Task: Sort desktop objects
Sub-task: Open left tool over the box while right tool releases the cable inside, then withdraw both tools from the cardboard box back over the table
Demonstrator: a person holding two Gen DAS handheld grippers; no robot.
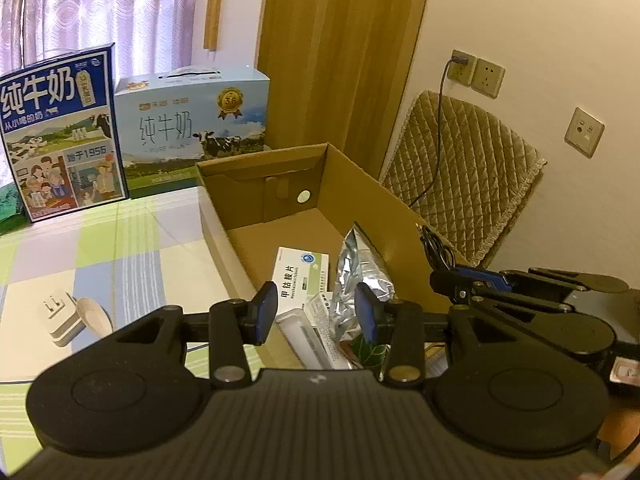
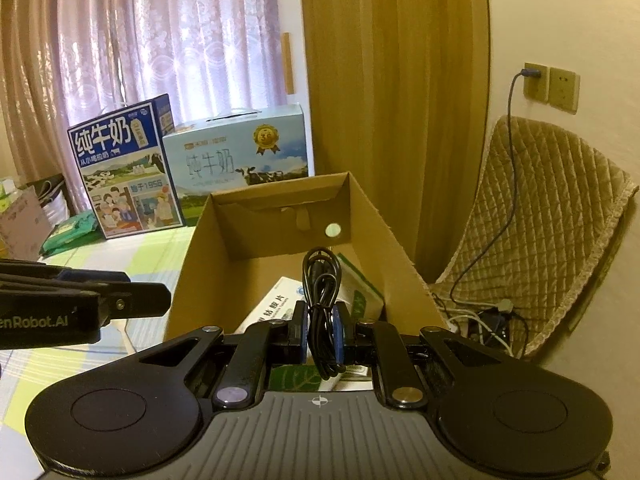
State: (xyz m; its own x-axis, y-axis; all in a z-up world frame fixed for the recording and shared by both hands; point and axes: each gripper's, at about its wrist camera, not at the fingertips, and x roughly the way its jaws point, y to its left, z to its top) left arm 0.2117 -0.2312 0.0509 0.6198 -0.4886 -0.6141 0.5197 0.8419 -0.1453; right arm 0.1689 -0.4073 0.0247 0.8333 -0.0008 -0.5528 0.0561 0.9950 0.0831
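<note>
An open cardboard box (image 1: 280,168) (image 2: 280,192) stands on the checked tablecloth. Inside it lie a white medicine box (image 1: 300,276) (image 2: 276,304), a silver foil pouch (image 1: 360,276) and a green-and-white packet (image 2: 360,292). My left gripper (image 1: 316,312) hovers open over the box's near end with nothing between its blue pads. My right gripper (image 2: 320,332) is shut on a coiled black cable (image 2: 322,280), held above the box; the same cable (image 1: 436,248) shows at the right gripper's tip in the left wrist view. A white plug adapter (image 1: 60,316) and a beige oval object (image 1: 94,316) lie on the cloth left of the box.
Two milk cartons (image 1: 68,132) (image 1: 196,124) stand behind the box by the curtain. A quilted chair cover (image 1: 460,172) leans on the right wall under sockets (image 1: 476,72) with a plugged-in wire. Green packets (image 2: 72,232) lie at the table's far left.
</note>
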